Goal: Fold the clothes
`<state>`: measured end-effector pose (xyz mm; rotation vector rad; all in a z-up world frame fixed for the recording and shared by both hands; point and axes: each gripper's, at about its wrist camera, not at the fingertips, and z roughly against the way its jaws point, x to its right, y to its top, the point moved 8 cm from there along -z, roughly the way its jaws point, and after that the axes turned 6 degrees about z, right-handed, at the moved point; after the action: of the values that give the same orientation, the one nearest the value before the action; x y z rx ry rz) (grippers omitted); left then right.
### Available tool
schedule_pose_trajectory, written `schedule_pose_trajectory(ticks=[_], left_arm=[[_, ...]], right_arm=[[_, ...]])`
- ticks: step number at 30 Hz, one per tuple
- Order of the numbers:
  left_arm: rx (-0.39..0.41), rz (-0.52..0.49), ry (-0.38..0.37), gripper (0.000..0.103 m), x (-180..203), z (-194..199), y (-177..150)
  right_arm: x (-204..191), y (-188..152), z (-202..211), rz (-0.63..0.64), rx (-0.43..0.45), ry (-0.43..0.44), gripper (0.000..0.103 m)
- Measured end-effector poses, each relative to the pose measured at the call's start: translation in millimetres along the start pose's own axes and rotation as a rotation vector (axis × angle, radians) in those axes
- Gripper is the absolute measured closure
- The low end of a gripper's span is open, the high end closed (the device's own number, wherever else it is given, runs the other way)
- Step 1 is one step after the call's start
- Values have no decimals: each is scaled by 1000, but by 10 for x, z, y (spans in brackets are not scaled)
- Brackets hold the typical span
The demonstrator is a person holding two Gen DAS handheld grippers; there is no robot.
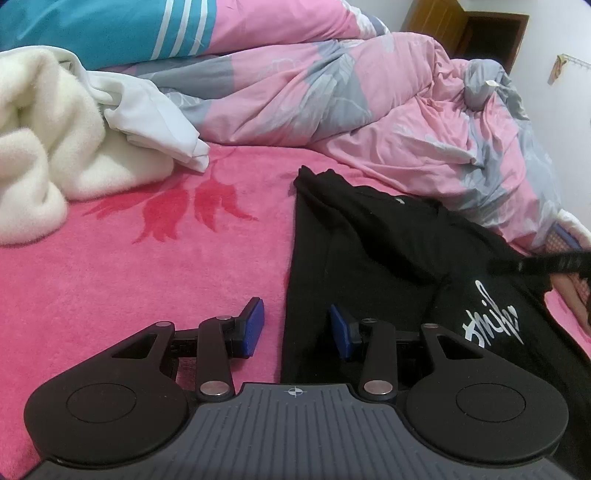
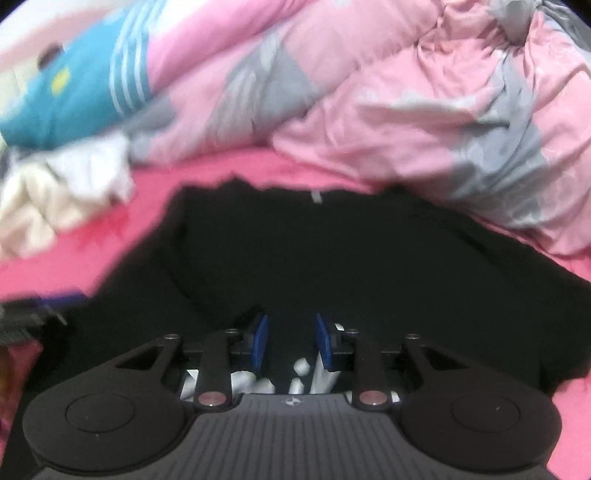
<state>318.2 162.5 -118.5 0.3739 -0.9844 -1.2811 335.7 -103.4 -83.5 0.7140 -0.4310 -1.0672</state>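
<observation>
A black T-shirt [image 1: 376, 251] with white script print [image 1: 491, 317] lies spread on the pink bed cover [image 1: 129, 277]. My left gripper [image 1: 297, 330] is open and empty, low over the shirt's left edge, one finger over the pink cover and one over the shirt. In the right wrist view the same shirt [image 2: 332, 258] fills the middle. My right gripper [image 2: 290, 341] is open and empty just above the shirt's printed part, with white print showing under it. The right gripper also shows blurred at the right edge of the left wrist view [image 1: 546, 264].
A fluffy cream blanket [image 1: 40, 147] and a white garment [image 1: 147, 122] lie at the left. A crumpled pink and grey duvet [image 1: 369, 103] banks up behind the shirt. A teal striped pillow [image 1: 92, 29] lies at the back left.
</observation>
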Motion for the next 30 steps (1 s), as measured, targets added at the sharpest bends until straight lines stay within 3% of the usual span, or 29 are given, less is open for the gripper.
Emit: schedule_pose_trajectory(ticks=[4, 9, 15, 19, 23, 25, 27, 30], left_arm=[[0, 0, -1, 63, -5, -2, -1], [-3, -7, 2, 63, -3, -7, -4], [-6, -18, 5, 63, 1, -13, -6], [-7, -17, 4, 63, 1, -20, -3], [15, -5, -1, 62, -3, 27, 24], [80, -30, 15, 62, 33, 140, 83], [141, -100, -24, 62, 174, 289, 138], [142, -225, -161, 62, 529, 417, 72]], right_arm=[[-492, 230, -201, 142, 32, 95, 73], [-987, 420, -739, 209, -22, 257, 74], [-100, 742, -1307, -132, -41, 102, 76], [228, 822, -1041, -260, 33, 112, 75], [263, 622, -691, -270, -3, 128, 74], [270, 466, -523, -310, -43, 165, 73], [267, 314, -372, -361, -83, 207, 70], [244, 116, -260, -419, -146, 249, 68]])
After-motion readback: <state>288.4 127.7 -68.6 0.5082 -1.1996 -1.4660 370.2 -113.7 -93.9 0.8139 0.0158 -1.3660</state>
